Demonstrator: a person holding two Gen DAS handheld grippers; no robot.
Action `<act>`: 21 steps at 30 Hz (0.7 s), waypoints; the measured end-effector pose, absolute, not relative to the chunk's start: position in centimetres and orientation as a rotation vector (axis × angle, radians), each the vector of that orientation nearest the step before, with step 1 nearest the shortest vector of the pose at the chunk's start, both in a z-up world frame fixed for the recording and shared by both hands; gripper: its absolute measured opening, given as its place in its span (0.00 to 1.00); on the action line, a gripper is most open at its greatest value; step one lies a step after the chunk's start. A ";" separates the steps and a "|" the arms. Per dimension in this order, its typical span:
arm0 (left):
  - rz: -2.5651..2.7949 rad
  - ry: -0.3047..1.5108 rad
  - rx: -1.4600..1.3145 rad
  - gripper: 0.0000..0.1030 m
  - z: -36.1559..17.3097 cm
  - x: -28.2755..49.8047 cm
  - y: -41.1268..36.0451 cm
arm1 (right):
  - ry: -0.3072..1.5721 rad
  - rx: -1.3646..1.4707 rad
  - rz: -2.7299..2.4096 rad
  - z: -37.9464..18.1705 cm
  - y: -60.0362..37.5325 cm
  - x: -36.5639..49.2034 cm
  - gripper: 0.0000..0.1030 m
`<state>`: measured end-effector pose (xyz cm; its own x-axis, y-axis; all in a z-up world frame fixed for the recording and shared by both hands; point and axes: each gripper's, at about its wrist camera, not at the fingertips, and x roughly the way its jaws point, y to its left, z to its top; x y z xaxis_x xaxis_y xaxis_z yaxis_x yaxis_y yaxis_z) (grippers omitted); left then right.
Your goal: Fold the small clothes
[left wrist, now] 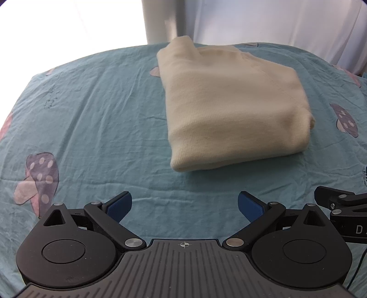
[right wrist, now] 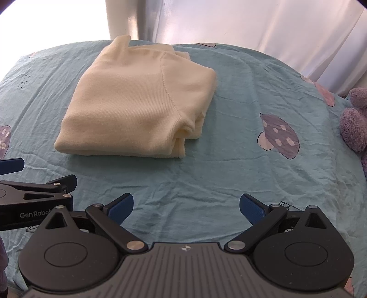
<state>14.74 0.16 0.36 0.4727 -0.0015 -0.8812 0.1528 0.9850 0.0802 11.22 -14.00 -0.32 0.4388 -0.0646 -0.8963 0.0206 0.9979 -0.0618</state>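
A cream knitted sweater (left wrist: pixel 231 110) lies folded into a thick rectangle on the teal bed sheet (left wrist: pixel 91 114); it also shows in the right wrist view (right wrist: pixel 137 103), with layered edges at its near right corner. My left gripper (left wrist: pixel 184 206) is open and empty, held above the sheet a little in front of the sweater. My right gripper (right wrist: pixel 186 207) is open and empty too, in front of and to the right of the sweater. The left gripper's body (right wrist: pixel 34 197) shows at the left edge of the right wrist view.
The sheet has mushroom prints (right wrist: pixel 278 137). A purple plush toy (right wrist: pixel 355 121) sits at the bed's right edge. White curtains (right wrist: pixel 252 27) and a pale post (left wrist: pixel 160 20) stand behind the bed.
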 end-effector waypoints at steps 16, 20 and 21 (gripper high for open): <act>-0.102 1.079 0.160 0.99 0.4 14.6 -0.2 | 1.106 -0.046 -0.051 0.0 -14.1 10.9 0.96; -0.100 1.079 0.158 0.99 0.4 14.6 -0.2 | 1.102 -0.049 -0.048 0.1 -14.1 11.0 0.96; -0.100 1.079 0.157 0.99 0.4 14.6 -0.2 | 1.102 -0.049 -0.048 0.1 -14.0 11.0 0.96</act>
